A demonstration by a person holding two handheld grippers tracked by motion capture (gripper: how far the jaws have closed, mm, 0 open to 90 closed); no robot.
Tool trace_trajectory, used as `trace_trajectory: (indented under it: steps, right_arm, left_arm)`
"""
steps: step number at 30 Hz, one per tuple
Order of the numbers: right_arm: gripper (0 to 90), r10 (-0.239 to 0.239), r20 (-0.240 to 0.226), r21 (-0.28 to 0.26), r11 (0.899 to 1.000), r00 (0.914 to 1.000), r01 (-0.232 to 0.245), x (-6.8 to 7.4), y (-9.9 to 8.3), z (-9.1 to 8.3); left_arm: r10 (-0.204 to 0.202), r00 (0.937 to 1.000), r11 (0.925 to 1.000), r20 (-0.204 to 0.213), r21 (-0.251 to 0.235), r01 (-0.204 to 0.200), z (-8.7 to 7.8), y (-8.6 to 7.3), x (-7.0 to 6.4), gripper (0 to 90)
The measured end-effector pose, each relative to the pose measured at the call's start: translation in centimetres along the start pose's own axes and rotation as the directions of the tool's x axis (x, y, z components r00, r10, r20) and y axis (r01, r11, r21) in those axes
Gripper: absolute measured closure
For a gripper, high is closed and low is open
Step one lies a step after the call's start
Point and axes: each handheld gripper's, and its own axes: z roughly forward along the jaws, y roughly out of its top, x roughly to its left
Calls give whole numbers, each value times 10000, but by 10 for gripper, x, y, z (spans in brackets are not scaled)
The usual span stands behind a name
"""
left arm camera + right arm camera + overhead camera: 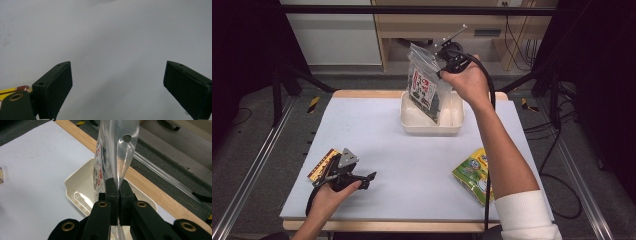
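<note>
Clear snack bag held over the white tray.
It is clamped at its top edge by the right gripper, hanging free for lowering; the left gripper, at 7 o'clock, is spread apart.

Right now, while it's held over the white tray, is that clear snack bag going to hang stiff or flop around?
The clear snack bag probably hangs floppy: the right hand-held gripper pinches only its thin clear top edge, and the body dangles slanted over the white tray. It seems light, since that small pinch carries it. The glossy film may slip.
</note>
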Motion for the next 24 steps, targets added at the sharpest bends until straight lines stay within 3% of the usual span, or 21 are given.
trace_trajectory:
  steps: [9, 24]
  right_arm:
    - [886, 65, -190, 342, 9994, 9998, -59, 2, -3, 19]
    - [878, 220, -463, -66, 9997, 9987, -223, -5, -17, 28]
  left_arm:
    - [33, 10000, 10000, 41, 74, -33, 1, 0, -1, 83]
    - [87, 9999, 9999, 87, 121, -88, 3, 0, -3, 82]
